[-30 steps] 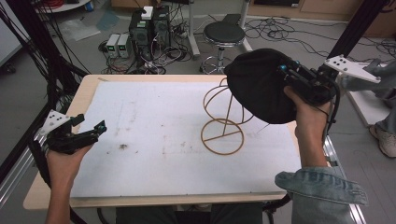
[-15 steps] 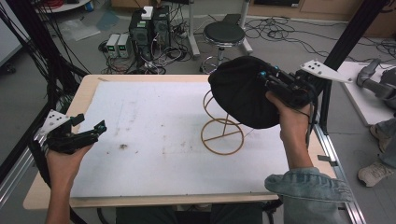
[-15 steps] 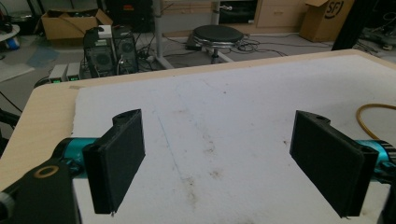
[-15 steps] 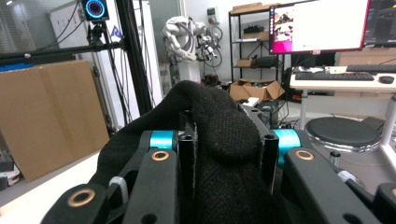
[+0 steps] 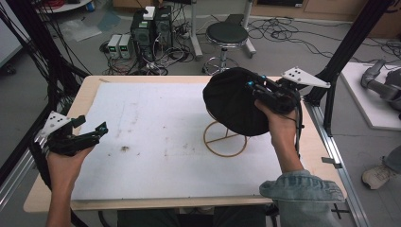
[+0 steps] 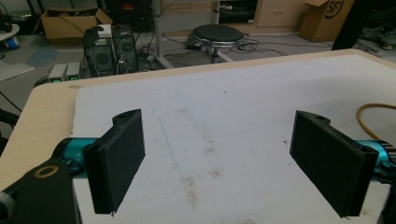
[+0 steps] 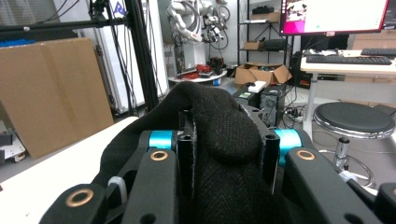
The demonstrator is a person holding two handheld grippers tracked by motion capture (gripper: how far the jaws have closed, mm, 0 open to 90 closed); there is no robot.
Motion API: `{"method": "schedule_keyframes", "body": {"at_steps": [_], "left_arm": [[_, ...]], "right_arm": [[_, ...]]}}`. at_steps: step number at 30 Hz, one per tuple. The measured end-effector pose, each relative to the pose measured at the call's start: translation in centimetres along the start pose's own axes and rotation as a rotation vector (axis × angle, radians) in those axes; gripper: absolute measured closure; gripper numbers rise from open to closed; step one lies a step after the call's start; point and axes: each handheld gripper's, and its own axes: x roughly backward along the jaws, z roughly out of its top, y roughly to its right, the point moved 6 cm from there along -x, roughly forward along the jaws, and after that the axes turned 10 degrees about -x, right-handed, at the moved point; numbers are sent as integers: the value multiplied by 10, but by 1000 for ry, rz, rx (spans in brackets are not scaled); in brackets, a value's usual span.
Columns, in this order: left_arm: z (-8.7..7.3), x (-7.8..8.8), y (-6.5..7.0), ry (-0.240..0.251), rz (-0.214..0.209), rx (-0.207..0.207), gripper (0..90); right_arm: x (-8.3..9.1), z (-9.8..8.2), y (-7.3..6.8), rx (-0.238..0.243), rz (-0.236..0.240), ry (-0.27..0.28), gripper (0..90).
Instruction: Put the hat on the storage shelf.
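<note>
two grippers are counted: a left gripper (image 5: 90,131) at the left of the frame and a right gripper (image 5: 251,86) at upper right. one black hat (image 5: 234,101), one wire stand (image 5: 225,138), one surface (image 5: 156,123) and one stool (image 5: 227,34) are seen.

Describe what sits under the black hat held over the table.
Under the black hat, gripped by the right gripper, stands a gold wire stand; its round base ring shows on the white mat, while its upper part is covered.
</note>
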Motion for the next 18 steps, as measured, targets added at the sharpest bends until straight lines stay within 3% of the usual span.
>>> {"method": "schedule_keyframes", "body": {"at_steps": [18], "left_arm": [[0, 0, 0, -2, -1, -1, 182]], "right_arm": [[-8, -13, -2, 12, 9, -34, 605]]}}
